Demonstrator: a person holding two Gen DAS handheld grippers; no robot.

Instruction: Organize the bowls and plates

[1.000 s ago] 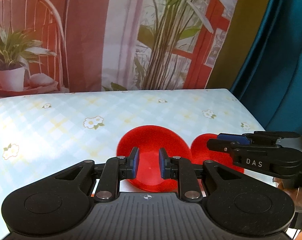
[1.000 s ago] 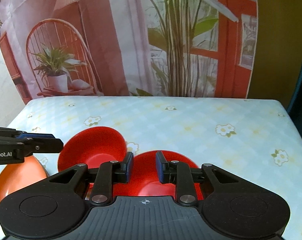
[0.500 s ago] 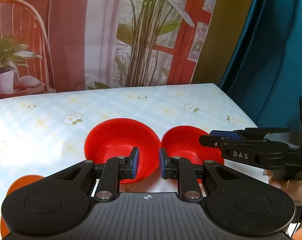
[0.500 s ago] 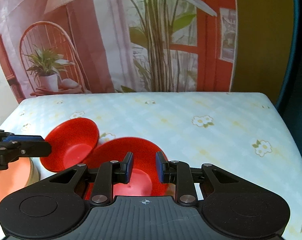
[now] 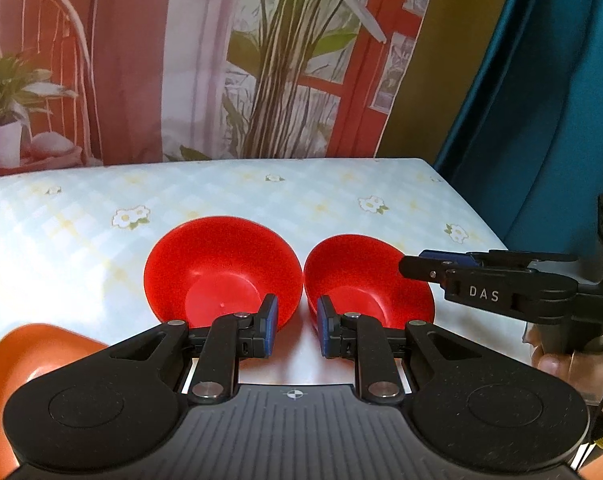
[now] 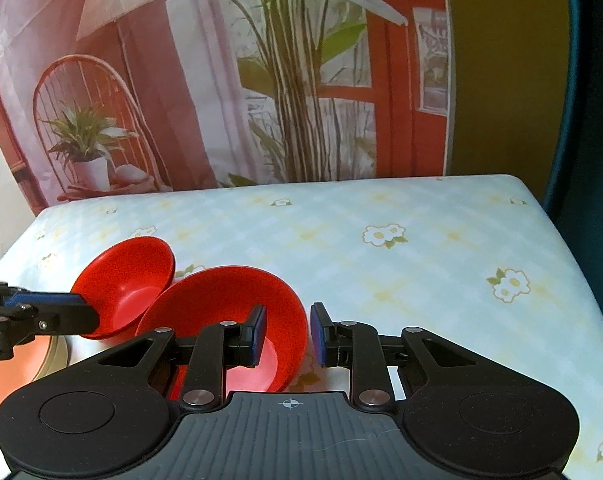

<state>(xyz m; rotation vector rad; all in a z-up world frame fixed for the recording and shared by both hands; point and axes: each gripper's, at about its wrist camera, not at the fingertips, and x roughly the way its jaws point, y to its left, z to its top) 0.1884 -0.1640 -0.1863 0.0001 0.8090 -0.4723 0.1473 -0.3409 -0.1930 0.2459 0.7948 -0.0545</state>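
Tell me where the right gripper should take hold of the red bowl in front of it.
Grip the near right rim of the red bowl. The bowl sits upright with thin, flared walls, so one finger goes inside, one outside. The right gripper is open and already straddles that rim; a low approach from the near side looks best.

Looks like a staged home corner, not a real room. The table (image 6: 421, 248) has a pale checked cloth w/ small flowers. Behind its far edge hangs a printed backdrop (image 6: 221, 100): curtains, red window frame, tall plant, wicker chair w/ a pot. At the right edge, a teal curtain (image 5: 541, 100). Red plastic bowls (image 5: 221, 264) stand near the front edge.
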